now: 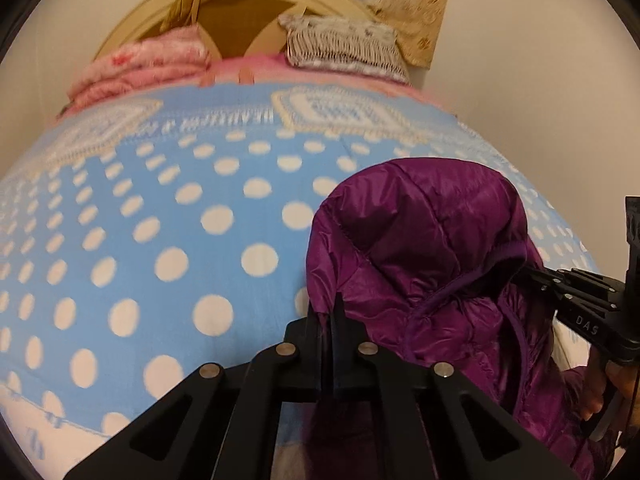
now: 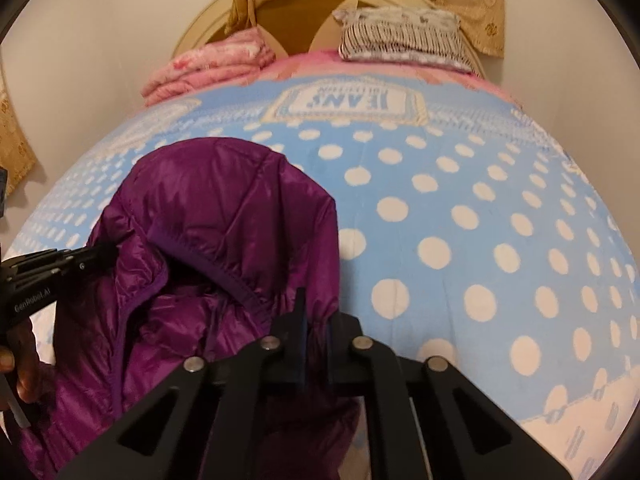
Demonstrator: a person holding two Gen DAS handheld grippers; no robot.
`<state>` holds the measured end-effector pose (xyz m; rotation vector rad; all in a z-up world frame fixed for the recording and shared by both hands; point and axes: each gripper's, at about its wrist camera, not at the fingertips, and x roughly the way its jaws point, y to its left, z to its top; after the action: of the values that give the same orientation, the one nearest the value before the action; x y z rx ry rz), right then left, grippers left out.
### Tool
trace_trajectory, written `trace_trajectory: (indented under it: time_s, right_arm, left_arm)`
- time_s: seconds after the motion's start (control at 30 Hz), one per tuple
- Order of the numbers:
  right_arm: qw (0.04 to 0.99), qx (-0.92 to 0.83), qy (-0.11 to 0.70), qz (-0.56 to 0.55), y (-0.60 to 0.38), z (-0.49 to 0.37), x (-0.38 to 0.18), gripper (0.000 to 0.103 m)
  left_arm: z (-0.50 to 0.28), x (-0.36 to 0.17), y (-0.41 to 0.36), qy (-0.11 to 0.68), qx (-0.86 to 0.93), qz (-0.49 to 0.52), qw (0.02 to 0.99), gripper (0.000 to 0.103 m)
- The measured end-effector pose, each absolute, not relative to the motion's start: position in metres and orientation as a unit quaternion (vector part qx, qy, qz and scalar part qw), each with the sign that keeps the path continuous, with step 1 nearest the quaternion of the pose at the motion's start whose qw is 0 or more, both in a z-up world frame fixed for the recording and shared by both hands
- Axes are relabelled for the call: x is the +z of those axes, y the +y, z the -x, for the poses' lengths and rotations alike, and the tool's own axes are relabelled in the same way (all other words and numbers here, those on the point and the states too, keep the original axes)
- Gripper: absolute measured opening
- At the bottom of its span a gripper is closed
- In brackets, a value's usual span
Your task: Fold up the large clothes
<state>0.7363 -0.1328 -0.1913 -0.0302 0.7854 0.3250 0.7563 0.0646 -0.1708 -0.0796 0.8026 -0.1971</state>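
A purple quilted hooded jacket (image 1: 432, 256) hangs lifted over the blue bed cover, hood upward; it also shows in the right wrist view (image 2: 216, 232). My left gripper (image 1: 326, 320) is shut on the jacket's left edge near the hood. My right gripper (image 2: 314, 312) is shut on the jacket's right edge. Each gripper shows in the other's view: the right one (image 1: 532, 276) pinches fabric at the hood opening, the left one (image 2: 100, 250) pinches the other side. The jacket's lower part hangs out of sight below.
A blue bed cover with white polka dots (image 1: 180, 240) fills the bed. Folded pink blankets (image 1: 140, 68) and a striped pillow (image 1: 344, 44) lie at the headboard (image 2: 200, 28). Gold curtains (image 2: 472, 4) hang behind. Walls flank both sides.
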Motion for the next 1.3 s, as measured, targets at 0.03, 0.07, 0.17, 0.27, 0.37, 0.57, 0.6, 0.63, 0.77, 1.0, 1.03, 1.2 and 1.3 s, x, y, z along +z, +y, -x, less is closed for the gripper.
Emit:
trace_trajectory:
  time_s: [0.03, 0.07, 0.17, 0.27, 0.37, 0.57, 0.6, 0.63, 0.77, 1.0, 1.03, 1.2, 1.3]
  right_arm:
    - [0.912, 0.158, 0.377, 0.016, -0.132, -0.734, -0.188, 0.008]
    - [0.915, 0.162, 0.369, 0.018, -0.133, -0.728, -0.183, 0.008]
    - [0.923, 0.172, 0.342, 0.029, -0.139, -0.701, -0.168, 0.008]
    - [0.928, 0.176, 0.326, 0.038, -0.144, -0.681, -0.158, 0.007]
    - [0.932, 0.183, 0.309, 0.04, -0.152, -0.656, -0.146, 0.007]
    - [0.936, 0.205, 0.283, 0.046, -0.17, -0.599, -0.131, 0.007]
    - [0.934, 0.21, 0.283, 0.052, -0.172, -0.586, -0.134, 0.007]
    - [0.933, 0.213, 0.285, 0.057, -0.174, -0.584, -0.138, 0.007]
    - [0.922, 0.209, 0.316, 0.079, -0.181, -0.568, -0.165, 0.008]
    - [0.911, 0.209, 0.34, 0.103, -0.198, -0.538, -0.191, 0.009]
    - [0.905, 0.217, 0.351, 0.109, -0.199, -0.536, -0.194, 0.011]
    - [0.885, 0.234, 0.376, 0.143, -0.219, -0.517, -0.198, 0.045]
    - [0.885, 0.223, 0.387, 0.131, -0.24, -0.512, -0.192, 0.045]
  left_arm:
    - [-0.753, -0.166, 0.065, 0.385, -0.096, 0.035, 0.917, 0.002]
    - [-0.746, -0.159, 0.066, 0.376, -0.098, 0.039, 0.921, 0.001]
    - [-0.726, -0.145, 0.068, 0.358, -0.106, 0.049, 0.927, 0.001]
    - [-0.696, -0.131, 0.063, 0.337, -0.126, 0.047, 0.932, 0.001]
    - [-0.66, -0.114, 0.057, 0.31, -0.151, 0.044, 0.938, 0.001]
    - [-0.585, -0.097, 0.042, 0.252, -0.173, -0.036, 0.952, 0.001]
    - [-0.577, -0.098, 0.042, 0.249, -0.171, -0.045, 0.952, 0.001]
    - [-0.569, -0.101, 0.041, 0.244, -0.169, -0.056, 0.953, 0.002]
    - [-0.546, -0.125, 0.034, 0.248, -0.15, -0.097, 0.952, 0.002]
    - [-0.501, -0.151, 0.034, 0.27, -0.16, -0.119, 0.942, 0.003]
    - [-0.496, -0.155, 0.035, 0.278, -0.161, -0.128, 0.938, 0.003]
    - [-0.472, -0.17, 0.045, 0.312, -0.137, -0.161, 0.926, 0.005]
    - [-0.466, -0.174, 0.058, 0.334, -0.129, -0.161, 0.92, 0.019]
